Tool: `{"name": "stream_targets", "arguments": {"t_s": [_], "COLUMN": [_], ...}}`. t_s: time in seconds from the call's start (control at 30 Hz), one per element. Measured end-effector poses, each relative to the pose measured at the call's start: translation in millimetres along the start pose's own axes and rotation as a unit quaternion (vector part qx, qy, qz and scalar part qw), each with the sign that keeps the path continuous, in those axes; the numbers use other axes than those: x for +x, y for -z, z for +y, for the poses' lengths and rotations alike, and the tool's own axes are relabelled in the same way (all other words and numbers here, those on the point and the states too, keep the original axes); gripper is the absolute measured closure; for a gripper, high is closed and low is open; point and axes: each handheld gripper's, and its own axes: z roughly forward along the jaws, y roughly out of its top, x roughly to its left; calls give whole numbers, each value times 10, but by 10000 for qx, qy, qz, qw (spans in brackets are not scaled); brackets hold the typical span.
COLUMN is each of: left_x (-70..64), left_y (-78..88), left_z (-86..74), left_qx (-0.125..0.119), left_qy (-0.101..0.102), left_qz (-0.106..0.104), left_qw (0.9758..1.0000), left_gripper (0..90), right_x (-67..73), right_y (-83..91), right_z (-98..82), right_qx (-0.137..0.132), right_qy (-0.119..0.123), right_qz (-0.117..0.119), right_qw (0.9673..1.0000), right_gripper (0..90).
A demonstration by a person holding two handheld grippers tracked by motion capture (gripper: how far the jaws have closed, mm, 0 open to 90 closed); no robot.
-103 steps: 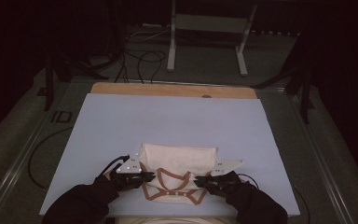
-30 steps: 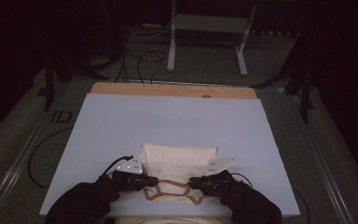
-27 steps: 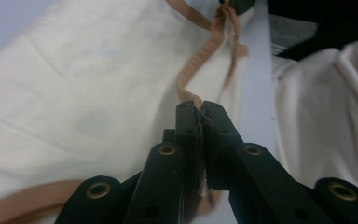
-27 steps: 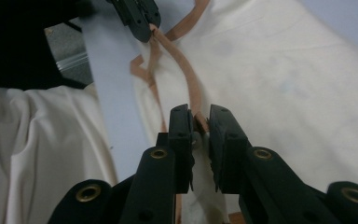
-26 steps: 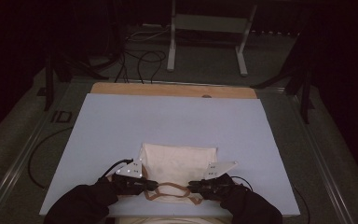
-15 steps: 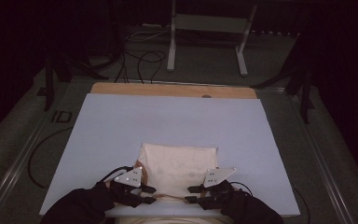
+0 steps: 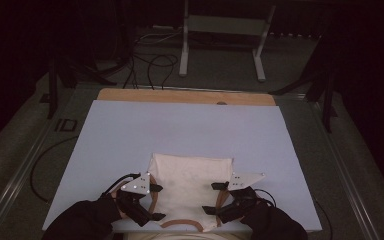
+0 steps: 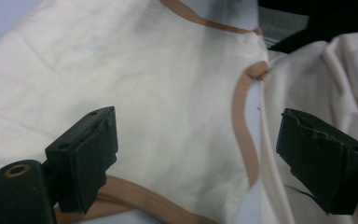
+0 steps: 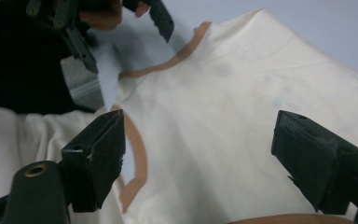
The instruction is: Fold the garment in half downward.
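Cream garment (image 7: 190, 187) with tan trim (image 7: 180, 223), folded into a near-square packet, lies flat at the 6 o'clock edge of the pale blue worktop (image 7: 130, 130). The trimmed neck and armhole edges face 6 o'clock, toward the person; the plain folded edge faces 12. Long axis hard to call, the packet being almost square, perhaps slightly longer along 12–6. More cream cloth hangs off the near edge.

Left gripper (image 7: 152, 202) sits at the packet's 9 o'clock side, right gripper (image 7: 215, 197) at its 3 o'clock side. Both sets of fingers have just been opening and now stand spread, pinching nothing; in each gripper view the cloth lies below and between the fingers (image 8: 86, 154) (image 9: 98, 154), untouched.

Judgement: a fold has just been laid down and released. The next move probably calls for a fresh grip on the near trimmed edge or the two sides, for a further fold or some smoothing.
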Motion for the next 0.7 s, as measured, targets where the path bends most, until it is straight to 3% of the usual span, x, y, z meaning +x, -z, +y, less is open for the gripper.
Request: {"name": "stream_targets", "arguments": {"t_s": [0.07,0.17,0.43,0.7], "left_x": [18,48,184,366], "left_y": [6,3,51,114], "left_z": [6,25,97,182], "left_qx": [-35,26,-15,-261], "left_qy": [41,67,75,139], "left_qz": [100,145,392,633], "left_qw": [9999,9999,9992,9976], "left_gripper": [131,12,3,3], "right_x": [-15,-50,-216,-446], "right_y": [8,14,47,85], "right_z": [-1,0,40,146], "right_qx": [-17,-67,-115,-130], "right_qy": [-8,91,207,228], "right_qz": [-45,-94,-366,-679], "right_qw": [10000,9999,9990,9973], "right_gripper": [138,136,129,128]}}
